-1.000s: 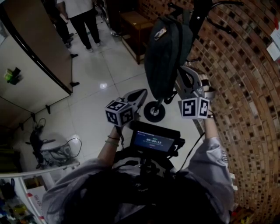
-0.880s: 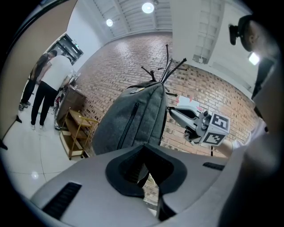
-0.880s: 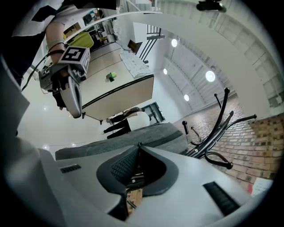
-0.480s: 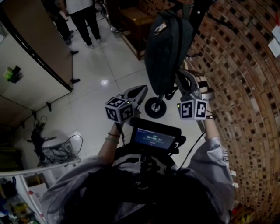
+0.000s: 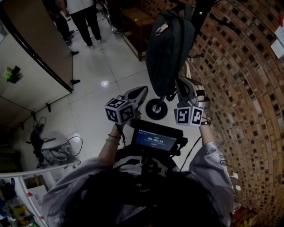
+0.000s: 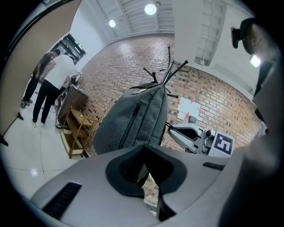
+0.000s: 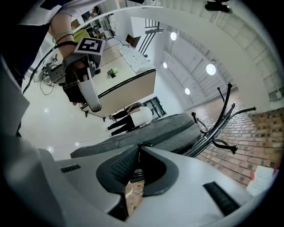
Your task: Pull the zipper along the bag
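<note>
Bag (image 5: 171,48) hangs at my 12 o'clock | my left gripper (image 6: 145,147) is clamped on its bottom edge, 7 o'clock | my right gripper (image 7: 138,147), jaws just eased wider, pinches the zipper pull (image 7: 144,144), 5 o'clock

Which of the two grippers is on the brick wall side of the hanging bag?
The right gripper: it sits between the bag and the brick wall. The left gripper is at the bag's lower edge, on the tiled floor side.

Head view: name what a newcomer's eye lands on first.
The grey backpack hangs from a black coat rack against the brick wall. Below, the left gripper grips its lower edge; the right gripper, jaws just opening slightly, pinches a zipper pull on its side.
</note>
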The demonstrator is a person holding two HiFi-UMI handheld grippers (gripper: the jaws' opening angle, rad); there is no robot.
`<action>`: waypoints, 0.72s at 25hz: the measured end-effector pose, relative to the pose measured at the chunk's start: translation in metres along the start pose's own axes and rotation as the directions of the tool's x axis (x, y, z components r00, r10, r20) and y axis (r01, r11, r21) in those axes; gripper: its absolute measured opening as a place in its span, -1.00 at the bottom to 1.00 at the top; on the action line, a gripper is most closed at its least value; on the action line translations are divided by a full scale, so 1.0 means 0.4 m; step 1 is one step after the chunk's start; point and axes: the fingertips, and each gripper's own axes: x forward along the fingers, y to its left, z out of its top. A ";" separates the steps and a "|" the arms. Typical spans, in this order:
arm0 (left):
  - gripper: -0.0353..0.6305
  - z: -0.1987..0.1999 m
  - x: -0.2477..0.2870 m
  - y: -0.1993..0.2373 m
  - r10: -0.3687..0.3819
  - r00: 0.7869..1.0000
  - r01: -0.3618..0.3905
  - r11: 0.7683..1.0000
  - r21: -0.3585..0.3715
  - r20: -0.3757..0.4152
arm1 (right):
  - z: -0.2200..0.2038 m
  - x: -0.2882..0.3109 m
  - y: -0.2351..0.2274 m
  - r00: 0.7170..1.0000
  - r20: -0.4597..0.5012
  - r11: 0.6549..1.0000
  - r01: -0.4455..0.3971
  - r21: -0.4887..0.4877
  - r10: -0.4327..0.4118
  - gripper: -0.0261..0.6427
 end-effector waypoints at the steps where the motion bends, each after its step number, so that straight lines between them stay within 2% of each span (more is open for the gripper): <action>1: -0.87 0.000 0.000 -0.001 0.000 1.000 0.000 1.000 0.001 -0.001 | -0.004 -0.001 0.005 1.000 -0.003 1.000 0.009 0.013 -0.009 -0.87; 4: -0.87 0.003 -0.004 0.002 0.003 1.000 -0.003 1.000 0.003 0.002 | -0.014 -0.004 0.022 1.000 -0.016 0.999 0.012 0.049 -0.012 -0.87; 5: -0.87 0.004 -0.006 0.004 0.005 1.000 -0.005 1.000 0.003 0.002 | -0.019 -0.006 0.039 1.000 -0.020 0.999 -0.011 0.053 0.012 -0.87; 6: -0.87 0.005 -0.007 0.006 0.007 1.000 -0.007 1.000 0.003 0.002 | -0.027 -0.009 0.077 0.998 -0.024 0.997 -0.065 0.040 0.066 -0.91; 8: -0.87 0.004 -0.009 0.008 0.012 1.000 -0.012 1.000 0.000 0.004 | -0.065 -0.026 0.214 0.975 -0.050 0.976 -0.219 -0.015 0.218 -0.93; 9: -0.87 0.001 -0.011 0.010 0.017 1.000 -0.017 1.000 -0.004 0.006 | -0.093 -0.040 0.285 0.961 -0.071 0.963 -0.268 -0.006 0.267 -0.93; 10: -0.87 -0.003 -0.015 0.012 0.021 1.000 -0.021 1.000 -0.008 0.005 | -0.120 -0.054 0.336 0.953 -0.089 0.957 -0.287 0.051 0.290 -0.92; 13: -0.87 -0.015 -0.023 0.026 0.032 0.999 -0.032 0.999 -0.020 -0.006 | -0.146 -0.081 0.369 0.956 -0.112 0.931 -0.232 0.280 0.272 -0.93; 15: -0.87 -0.020 -0.026 0.036 0.038 0.999 -0.038 0.999 -0.031 -0.011 | -0.146 -0.078 0.364 0.961 -0.114 0.918 -0.200 0.341 0.252 -0.93; 18: -0.87 -0.030 -0.022 0.025 0.030 0.999 -0.031 0.999 -0.033 -0.022 | -0.140 -0.071 0.351 0.968 -0.102 0.908 -0.176 0.380 0.230 -0.93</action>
